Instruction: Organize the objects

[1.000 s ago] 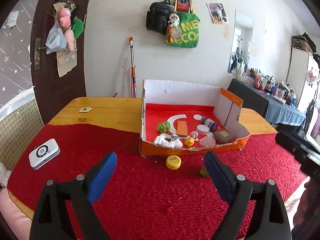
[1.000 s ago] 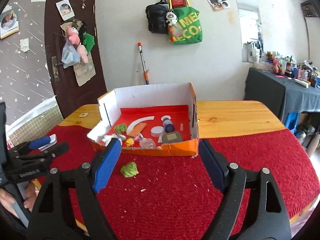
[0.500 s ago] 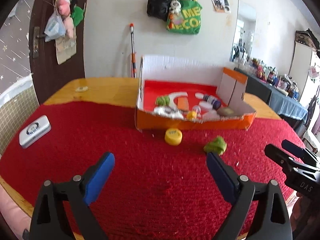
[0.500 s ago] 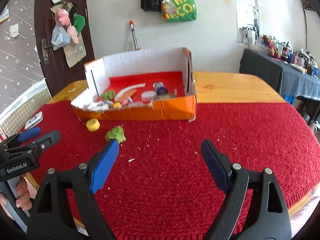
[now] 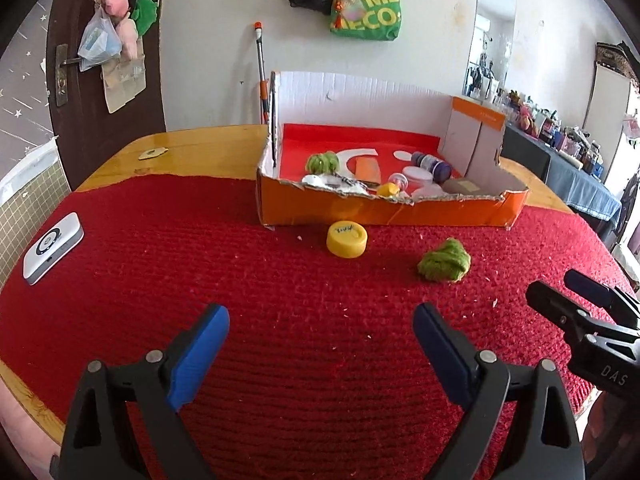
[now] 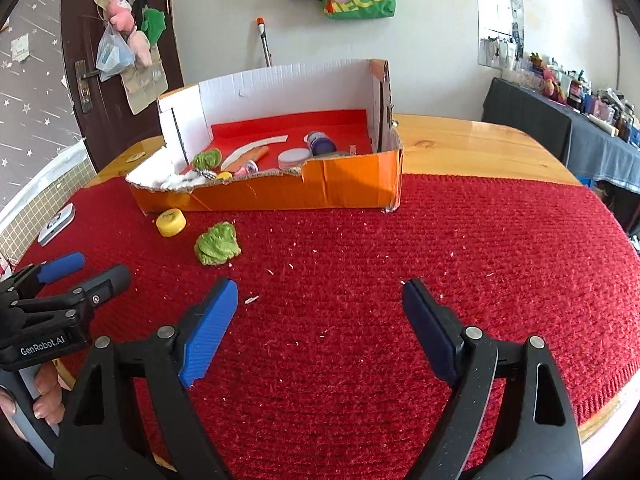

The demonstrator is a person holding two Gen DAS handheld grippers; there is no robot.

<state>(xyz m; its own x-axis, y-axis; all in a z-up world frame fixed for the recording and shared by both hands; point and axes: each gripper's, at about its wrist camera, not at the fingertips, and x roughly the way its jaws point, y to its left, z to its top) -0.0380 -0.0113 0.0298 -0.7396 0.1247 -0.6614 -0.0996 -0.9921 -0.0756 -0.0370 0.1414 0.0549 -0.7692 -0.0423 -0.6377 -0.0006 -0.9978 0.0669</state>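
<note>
An orange cardboard box (image 5: pixel 384 212) (image 6: pixel 328 192) with white walls sits on the red cloth and holds several small items. In front of it lie a yellow cap (image 5: pixel 347 239) (image 6: pixel 171 222) and a green fuzzy lump (image 5: pixel 445 261) (image 6: pixel 218 244). My left gripper (image 5: pixel 320 356) is open and empty, low over the cloth, short of the cap. My right gripper (image 6: pixel 318 328) is open and empty, to the right of the green lump. Each gripper shows at the edge of the other's view.
A white device (image 5: pixel 52 247) lies on the cloth at the left edge. The wooden table (image 5: pixel 192 152) extends behind the cloth. A dark side table with clutter (image 6: pixel 580 136) stands to the right. A door and hanging bags are on the far wall.
Both grippers have dropped lower and moved closer to the cloth; the box, cap and green lump now appear nearer. Both stay open. No object has moved.
</note>
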